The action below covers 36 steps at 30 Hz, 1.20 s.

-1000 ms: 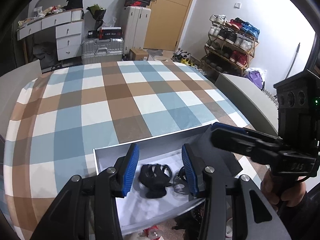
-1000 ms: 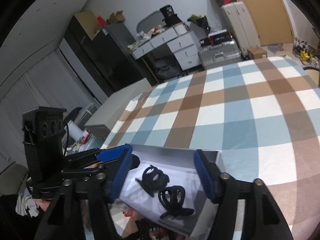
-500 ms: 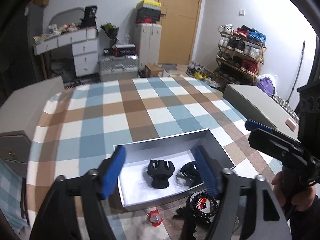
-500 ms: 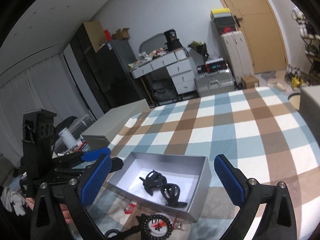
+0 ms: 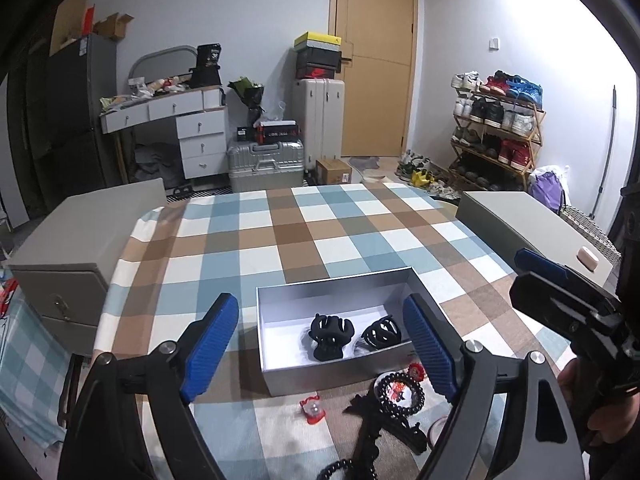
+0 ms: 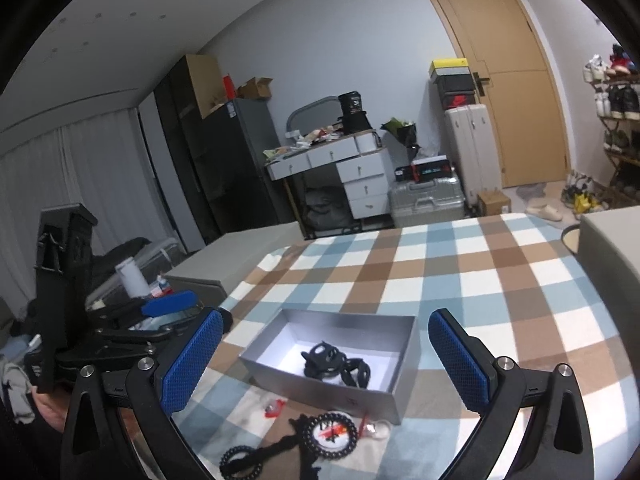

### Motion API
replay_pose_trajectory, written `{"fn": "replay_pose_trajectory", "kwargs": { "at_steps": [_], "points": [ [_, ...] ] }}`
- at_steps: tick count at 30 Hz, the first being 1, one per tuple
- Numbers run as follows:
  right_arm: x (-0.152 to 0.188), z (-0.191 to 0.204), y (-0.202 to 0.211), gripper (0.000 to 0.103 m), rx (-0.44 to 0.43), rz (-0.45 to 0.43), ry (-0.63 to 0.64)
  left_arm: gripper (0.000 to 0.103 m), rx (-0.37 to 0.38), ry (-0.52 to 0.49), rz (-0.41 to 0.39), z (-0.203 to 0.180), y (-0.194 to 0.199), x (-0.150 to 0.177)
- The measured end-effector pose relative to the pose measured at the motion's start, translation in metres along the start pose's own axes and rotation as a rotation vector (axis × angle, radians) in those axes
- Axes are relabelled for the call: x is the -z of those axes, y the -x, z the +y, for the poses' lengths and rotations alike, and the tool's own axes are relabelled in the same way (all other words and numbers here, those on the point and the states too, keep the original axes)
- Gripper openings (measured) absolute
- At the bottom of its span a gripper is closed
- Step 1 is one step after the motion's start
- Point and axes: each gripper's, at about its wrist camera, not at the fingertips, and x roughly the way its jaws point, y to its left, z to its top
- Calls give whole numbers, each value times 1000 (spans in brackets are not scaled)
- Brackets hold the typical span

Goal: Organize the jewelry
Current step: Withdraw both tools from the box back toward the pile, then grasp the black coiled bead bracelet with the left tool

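A shallow silver box (image 5: 276, 300) (image 6: 328, 384) lies open on the checked tablecloth. Inside lie two black hair claws (image 5: 332, 334) (image 6: 322, 362), side by side. In front of the box lie a black bead bracelet with a red charm (image 5: 398, 394) (image 6: 330, 434), a black beaded strand (image 6: 240, 458) and a small red trinket (image 5: 313, 410) (image 6: 274, 407). My left gripper (image 5: 326, 352) is open and empty, raised above the box's near side. My right gripper (image 6: 326, 360) is open and empty, also raised back from the box.
The checked tablecloth (image 5: 304, 232) covers a table with grey cabinets at its left (image 5: 80, 240) and right (image 5: 528, 228). The right gripper shows at the right of the left wrist view (image 5: 560, 300). Suitcases, a desk and a shoe rack stand behind.
Both grippers have pulled up and back from the box and opened wider. The two hair claws stay in the box. The bracelet and trinkets in front have come into view.
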Motion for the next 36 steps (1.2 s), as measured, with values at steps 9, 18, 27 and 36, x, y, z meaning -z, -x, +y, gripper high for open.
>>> {"fn": "replay_pose_trajectory", "kwargs": {
  "at_steps": [9,18,27,36],
  "points": [
    [15,13,20,103,46,7,50,92,-39,18,-14,-4,18,16],
    [51,20,22,103,46,100,100,101,-46,60,78,14,7,54],
    [75,11,11,103,20,220,62,101,35,53,233,17,-4,95],
    [77,13,15,103,5,219,56,100,120,22,336,2,-12,113]
  ]
}}
